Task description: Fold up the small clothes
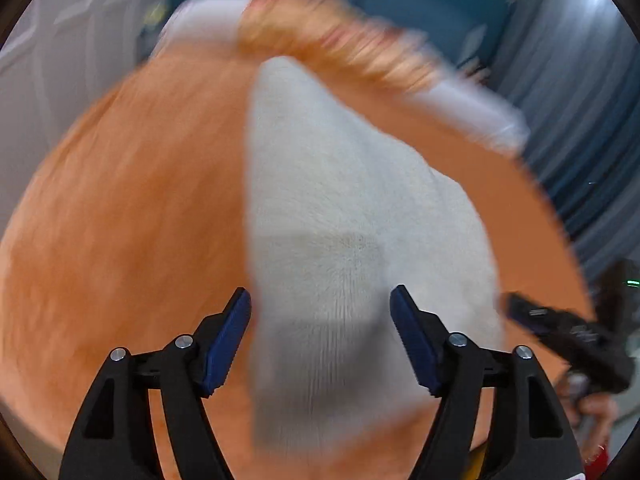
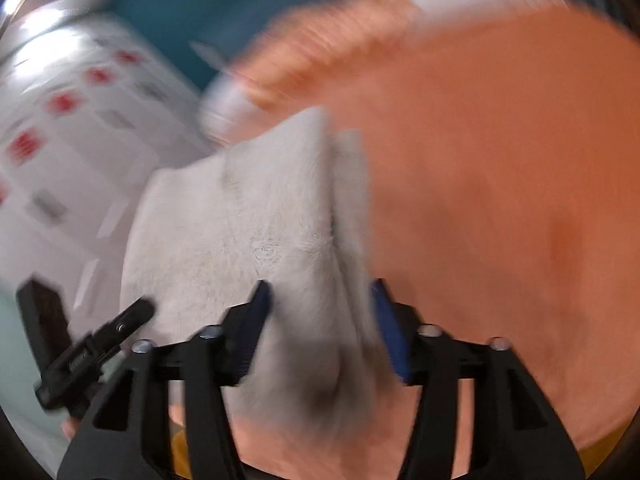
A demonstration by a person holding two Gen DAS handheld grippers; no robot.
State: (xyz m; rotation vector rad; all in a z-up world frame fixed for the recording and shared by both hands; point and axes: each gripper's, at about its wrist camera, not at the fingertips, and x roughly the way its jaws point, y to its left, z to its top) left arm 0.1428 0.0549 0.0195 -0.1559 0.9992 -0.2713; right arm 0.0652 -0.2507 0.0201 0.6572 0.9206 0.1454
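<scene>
Your left tongs (image 1: 320, 336) stood wide apart over the white garment (image 1: 340, 220), gripping nothing. Your right tongs (image 2: 320, 332) had their pads on either side of a bunched ridge of it; whether they pinched, I couldn't tell through the blur. The garment lay on the orange worktop (image 1: 120, 208). Best to seat both grips on the near edge before lifting evenly.

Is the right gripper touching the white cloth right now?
Cannot tell. In the right wrist view the right gripper straddles a raised fold of the white cloth, jaws spread, but motion blur hides whether either pad meets the fabric.
</scene>
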